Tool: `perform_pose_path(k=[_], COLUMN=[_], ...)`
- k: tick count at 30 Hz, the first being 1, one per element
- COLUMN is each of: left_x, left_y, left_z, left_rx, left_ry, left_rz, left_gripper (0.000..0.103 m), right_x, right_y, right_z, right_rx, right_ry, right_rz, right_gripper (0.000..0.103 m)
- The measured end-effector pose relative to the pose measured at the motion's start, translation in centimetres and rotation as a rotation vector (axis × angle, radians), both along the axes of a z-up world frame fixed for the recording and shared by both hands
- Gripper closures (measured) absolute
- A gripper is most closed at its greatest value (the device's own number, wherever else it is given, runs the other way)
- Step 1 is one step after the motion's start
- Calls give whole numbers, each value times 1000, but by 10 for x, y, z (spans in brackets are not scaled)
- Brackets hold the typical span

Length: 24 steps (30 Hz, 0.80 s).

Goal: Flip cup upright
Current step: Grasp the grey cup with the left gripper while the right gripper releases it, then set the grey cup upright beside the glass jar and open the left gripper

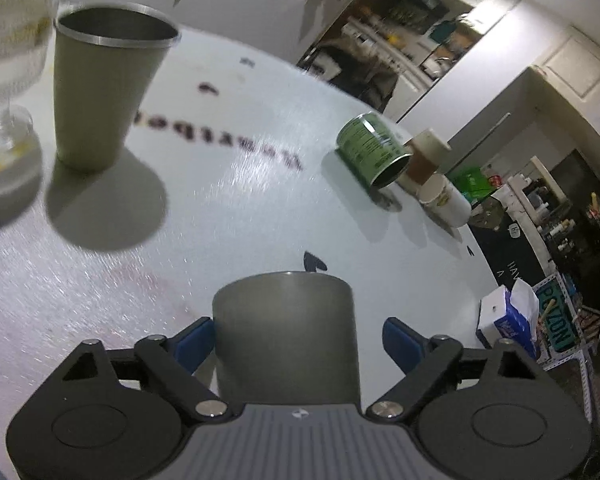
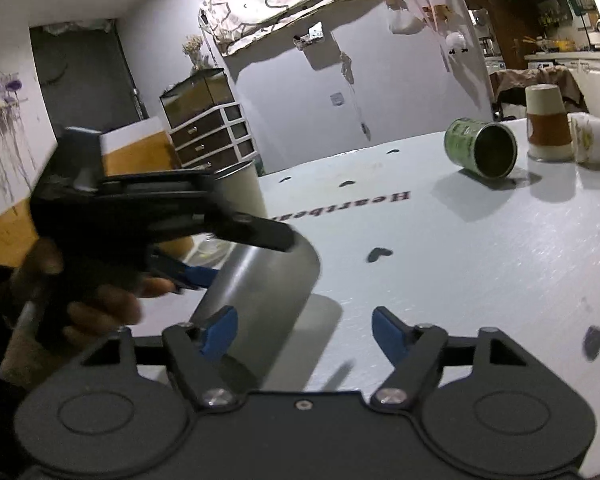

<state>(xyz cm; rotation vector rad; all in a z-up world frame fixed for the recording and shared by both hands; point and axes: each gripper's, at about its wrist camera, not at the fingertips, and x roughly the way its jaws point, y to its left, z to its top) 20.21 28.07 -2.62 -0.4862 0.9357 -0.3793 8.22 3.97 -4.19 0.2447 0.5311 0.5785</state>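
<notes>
A grey metal cup (image 1: 286, 332) stands upside down, flat base up, between the fingers of my left gripper (image 1: 300, 340). The left blue pad (image 1: 196, 340) touches it; the right pad (image 1: 402, 344) stands slightly off. In the right wrist view the same cup (image 2: 260, 284) leans tilted, with the left gripper's fingers (image 2: 260, 236) around its top. My right gripper (image 2: 304, 332) is open and empty, just in front of the cup on its right side.
An upright olive metal tumbler (image 1: 104, 88) and a stemmed glass (image 1: 8, 64) stand far left. A green can (image 1: 374, 152) lies on its side beside paper cups (image 1: 444, 196) at the white table's (image 1: 260, 200) far right edge. A tissue box (image 1: 508, 316) sits beyond it.
</notes>
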Motion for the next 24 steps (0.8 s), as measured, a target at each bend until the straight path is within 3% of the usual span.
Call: perform_pose_path(k=[3,11,17,24], left_x=[4,-26,-70,-95], left_y=[2,10,20,43], left_z=[-3,21,49,63], left_rx=[-13,16,138,291], left_ry=[20,-154,-351,-460], left_rz=[10,-28,-41,33], left_gripper=[27,27,27,28], right_x=[2,1,-9,-10], right_y=[5,4,3,13], right_z=[-2,-3,1,4], right_rx=[1,22,39,41], right_ry=[13,11,-23,-37], right_rz=[13,5,2,23], right_gripper=[34,34,34,34])
